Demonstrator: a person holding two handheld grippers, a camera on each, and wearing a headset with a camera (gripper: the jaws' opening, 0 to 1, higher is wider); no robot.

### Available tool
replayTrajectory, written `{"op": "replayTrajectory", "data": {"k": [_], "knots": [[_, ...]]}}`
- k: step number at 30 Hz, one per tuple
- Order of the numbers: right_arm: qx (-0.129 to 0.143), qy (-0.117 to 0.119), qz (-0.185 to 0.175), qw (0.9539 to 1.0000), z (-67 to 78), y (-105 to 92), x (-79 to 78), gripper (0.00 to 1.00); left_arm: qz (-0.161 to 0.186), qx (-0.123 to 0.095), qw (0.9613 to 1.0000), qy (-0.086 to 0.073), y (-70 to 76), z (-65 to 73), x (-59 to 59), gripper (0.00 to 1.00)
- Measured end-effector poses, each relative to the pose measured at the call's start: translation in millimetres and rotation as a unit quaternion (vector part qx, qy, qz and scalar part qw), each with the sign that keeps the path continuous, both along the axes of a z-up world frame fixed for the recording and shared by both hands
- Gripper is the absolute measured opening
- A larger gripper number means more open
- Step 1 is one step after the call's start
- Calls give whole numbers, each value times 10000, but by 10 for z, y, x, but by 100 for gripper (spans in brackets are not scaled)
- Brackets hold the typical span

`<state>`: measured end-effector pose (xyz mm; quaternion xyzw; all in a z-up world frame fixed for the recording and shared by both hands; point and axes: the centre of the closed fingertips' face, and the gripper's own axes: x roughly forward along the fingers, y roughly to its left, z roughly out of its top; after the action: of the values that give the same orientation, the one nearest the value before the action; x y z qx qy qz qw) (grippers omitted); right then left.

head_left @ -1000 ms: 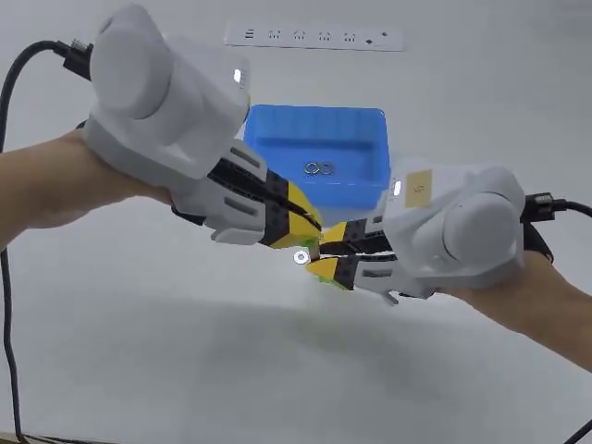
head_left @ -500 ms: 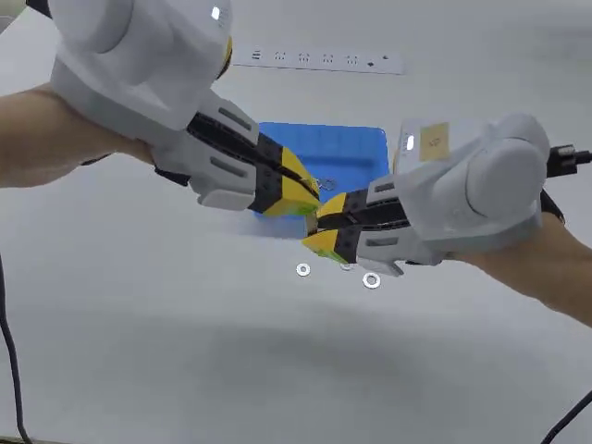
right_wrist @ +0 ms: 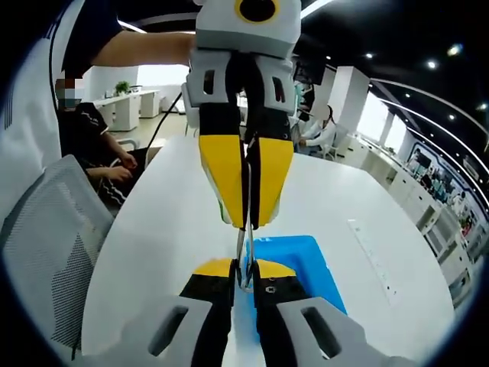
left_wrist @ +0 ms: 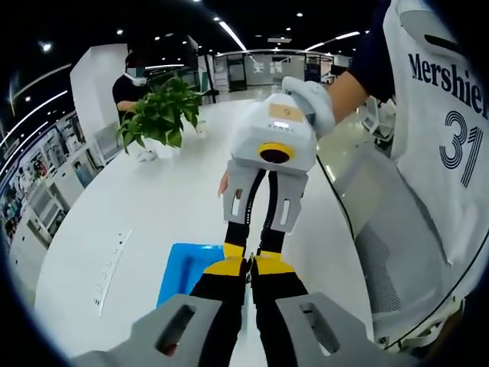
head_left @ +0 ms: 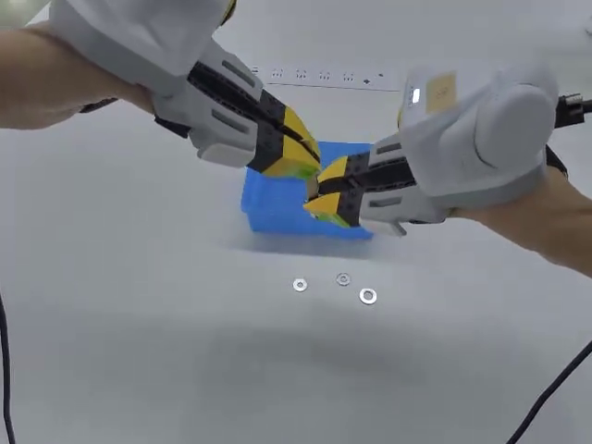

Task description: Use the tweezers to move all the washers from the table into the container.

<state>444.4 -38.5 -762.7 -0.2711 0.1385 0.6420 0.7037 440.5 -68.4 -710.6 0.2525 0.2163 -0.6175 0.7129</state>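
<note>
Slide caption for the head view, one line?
Left gripper and right gripper hold tweezers tip to tip above the blue container; three washers lie on the table.

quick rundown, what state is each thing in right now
left gripper, shut on the tweezers
right gripper, shut on the tweezers
tweezers, held between both grippers
container, upright on the table, inside hidden by the grippers
washers, three lying flat on the table, outside the container

Power strip (head_left: 319,76) noted, white, lying flat. Potted plant (left_wrist: 158,116) seen well beyond the strip's end. Mesh chair (right_wrist: 46,245) seen well apart from the strip; seated person (right_wrist: 92,145) farther off again.
</note>
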Motion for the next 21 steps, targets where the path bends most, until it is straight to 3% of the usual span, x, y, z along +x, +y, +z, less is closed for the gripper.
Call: {"op": "replayTrajectory", "data": {"k": [3, 10, 16, 21], "knots": [[-73, -109, 12, 9999, -17, -8, 94, 10, -52, 116, 9999, -70, 16, -18, 100, 7], [-8, -104, -72, 9999, -46, -1, 351, 10, -42, 68, 9999, -107, 37, -56, 379, 7], [-55, -87, -26, 9999, -246, 40, 572, 10, 23, 145, 9999, -64, 57, -253, 583, 7], [-132, 5, 59, 9999, -488, 84, 661, 10, 84, 249, 9996, 100, 89, -492, 697, 7]]}}
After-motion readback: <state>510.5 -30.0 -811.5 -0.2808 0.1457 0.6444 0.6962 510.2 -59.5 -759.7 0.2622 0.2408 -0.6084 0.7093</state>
